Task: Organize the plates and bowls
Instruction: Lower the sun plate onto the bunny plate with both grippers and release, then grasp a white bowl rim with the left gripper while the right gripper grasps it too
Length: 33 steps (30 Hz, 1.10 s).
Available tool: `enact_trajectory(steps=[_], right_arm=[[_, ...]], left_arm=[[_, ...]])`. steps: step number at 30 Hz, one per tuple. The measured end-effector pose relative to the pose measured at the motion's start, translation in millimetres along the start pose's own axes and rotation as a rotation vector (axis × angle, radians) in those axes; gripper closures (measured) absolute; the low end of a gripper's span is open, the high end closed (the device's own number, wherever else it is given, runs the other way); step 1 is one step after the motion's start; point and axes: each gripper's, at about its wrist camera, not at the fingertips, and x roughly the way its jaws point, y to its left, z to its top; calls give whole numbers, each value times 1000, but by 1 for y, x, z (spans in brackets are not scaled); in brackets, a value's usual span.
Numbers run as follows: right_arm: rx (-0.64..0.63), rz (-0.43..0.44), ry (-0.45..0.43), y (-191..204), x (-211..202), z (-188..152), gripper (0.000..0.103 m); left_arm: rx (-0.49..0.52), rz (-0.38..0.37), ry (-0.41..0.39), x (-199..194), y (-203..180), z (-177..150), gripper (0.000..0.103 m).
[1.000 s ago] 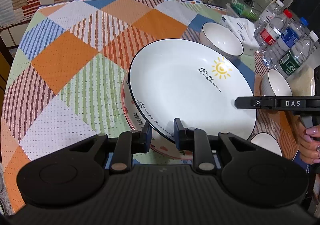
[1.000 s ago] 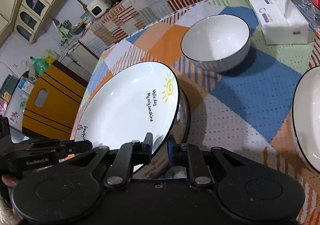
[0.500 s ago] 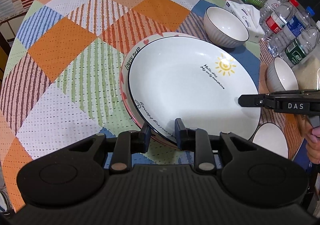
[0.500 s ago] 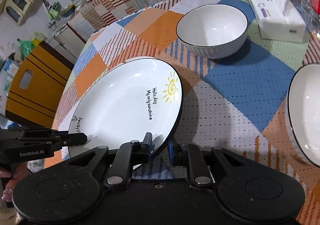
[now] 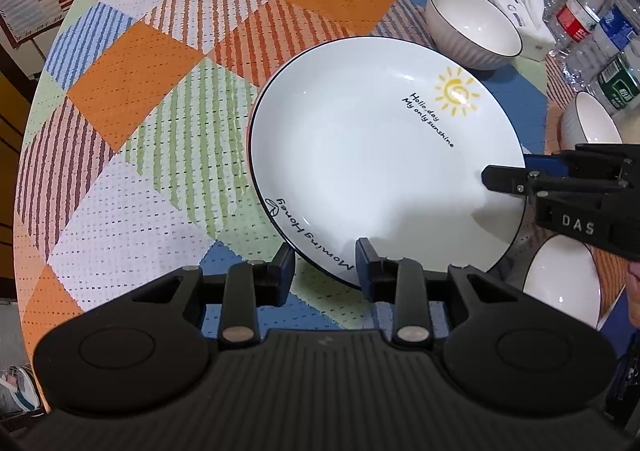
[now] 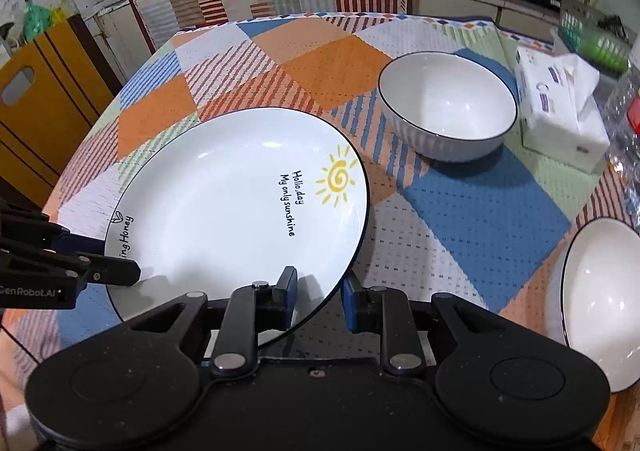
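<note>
The plate (image 5: 384, 171) is lying on the checked tablecloth (image 5: 132, 83), with one claw at each of two neighbouring stretches of its rim. The left claw (image 5: 325, 267) is straddling the near edge by the words "Morning Honey"; its jaws are opening and its fingers (image 5: 366, 263) are standing off the rim, so the plate is sitting between them without being pinched. The right claw (image 6: 319, 293) is straddling the edge nearer the printed sun, its jaws likewise opening, the rim passing loosely through the gap. Beside the sun the plate is reading "Hollo.day / My only sunshine". The right claw's body is showing "DAS" in the left view, and the left one is showing "GenRobot.AI" in the right view. A bowl (image 6: 448, 107) is standing beyond the plate, apart from it, with a tissue pack (image 6: 560, 111) beside it. Another bowl (image 6: 604, 307) is sitting at the right edge.
</note>
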Motion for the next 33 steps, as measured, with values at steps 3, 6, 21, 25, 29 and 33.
enact_trajectory(steps=[3,6,21,25,29,33], right_arm=[[-35,-23,-16,4,0,-1,73],[-67,-32,-48,5,-2,-5,73],[-147,0,-237,-29,-114,-63,40],[-208,51,-208,-30,-118,-77,30],[-257,100,-193,-23,-121,-93,19],[-318,112,-171,-16,-117,-113,8]], left_arm=[[-15,16,-13,-1,-2,-1,73],[-29,21,-25,-4,-5,-4,73],[0,-77,-113,-73,-43,-36,70],[35,-98,-109,-72,-64,-42,68],[44,-136,-107,-66,-77,-50,63],[49,-160,-104,-55,-88,-58,62]])
